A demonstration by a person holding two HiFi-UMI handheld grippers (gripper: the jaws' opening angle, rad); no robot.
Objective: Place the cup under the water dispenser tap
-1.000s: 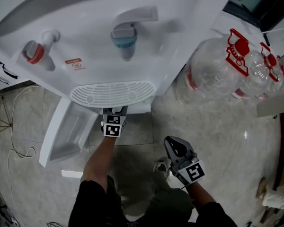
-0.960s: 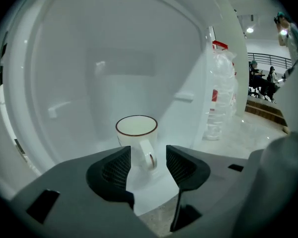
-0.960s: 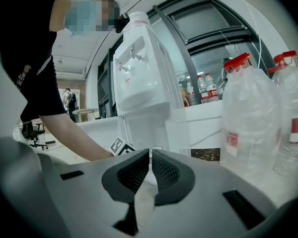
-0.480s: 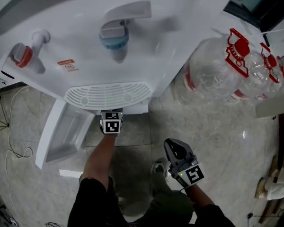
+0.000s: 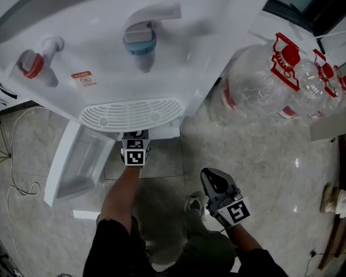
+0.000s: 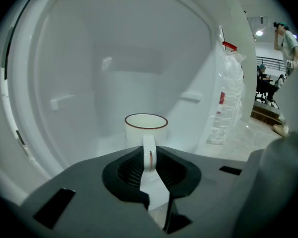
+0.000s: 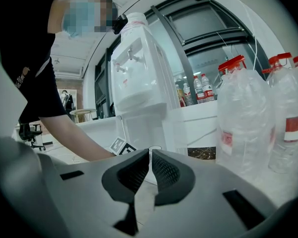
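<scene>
A white cup [image 6: 145, 130] with a dark red rim stands upright inside the dispenser's white lower compartment. Its handle [image 6: 149, 155] faces me and runs between the ribbed pads of my left gripper [image 6: 149, 158], whose jaws are closing and press on it. In the head view the left gripper [image 5: 136, 138] reaches in under the drip tray [image 5: 132, 113], and the cup is hidden there. The blue tap [image 5: 139, 42] and the red tap [image 5: 32, 64] sit above the tray. My right gripper [image 5: 212, 180] hangs lower right, shut on nothing [image 7: 150, 170].
The compartment's white door [image 5: 81, 160] stands swung open to the left. Several large clear water bottles with red caps [image 5: 259, 79] stand on the floor right of the dispenser [image 7: 136, 68]. Cables lie on the floor at far left [image 5: 17, 172].
The head camera has shifted slightly, so the dispenser sits a little further left. The left gripper's front looks narrower under the tray. Neither hand has moved.
</scene>
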